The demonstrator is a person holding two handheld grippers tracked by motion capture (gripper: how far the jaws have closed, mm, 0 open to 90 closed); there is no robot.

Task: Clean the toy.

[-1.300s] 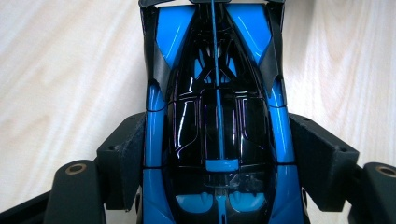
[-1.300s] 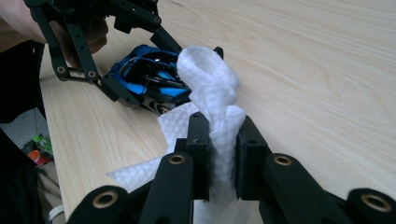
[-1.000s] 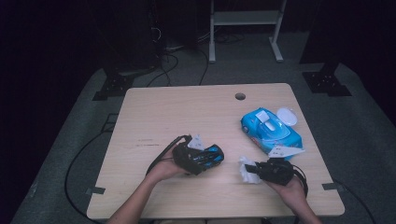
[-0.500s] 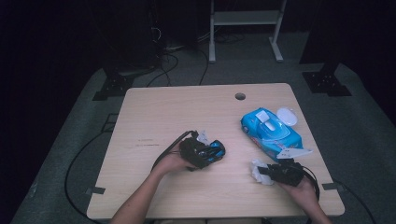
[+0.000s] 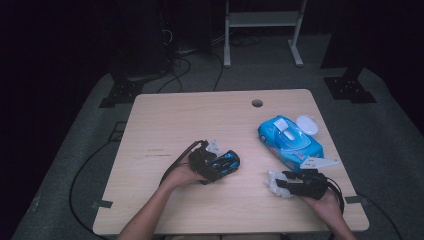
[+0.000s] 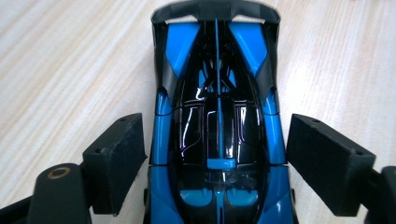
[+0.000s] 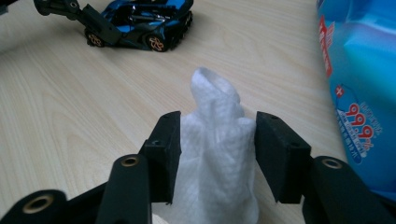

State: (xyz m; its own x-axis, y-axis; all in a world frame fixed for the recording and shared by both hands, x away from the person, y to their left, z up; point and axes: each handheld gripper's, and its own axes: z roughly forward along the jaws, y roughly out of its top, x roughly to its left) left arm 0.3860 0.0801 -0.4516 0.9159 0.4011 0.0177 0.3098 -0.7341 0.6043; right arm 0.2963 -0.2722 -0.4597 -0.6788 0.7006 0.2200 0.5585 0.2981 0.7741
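Left gripper view is showing the blue and black toy car (image 6: pixel 217 126) lying lengthwise between the jaws of the left gripper (image 6: pixel 217 163), roof up on the wooden table (image 6: pixel 60 70). Both pads are standing clear of the car's flanks, a gap showing on each side; these jaws have just been opening, with the car remaining between them, unheld. High view is placing the car (image 5: pixel 226 162) left of the table's centre, at the front of the left gripper (image 5: pixel 207 161).

Right gripper view is showing a crumpled white wipe (image 7: pixel 217 154) sitting between the jaws of the right gripper (image 7: pixel 217 156). These jaws have just been opening; whether the pads are pressing it, I cannot tell. A blue wipes packet (image 5: pixel 290 142) is lying just beyond the right gripper (image 5: pixel 280 184).
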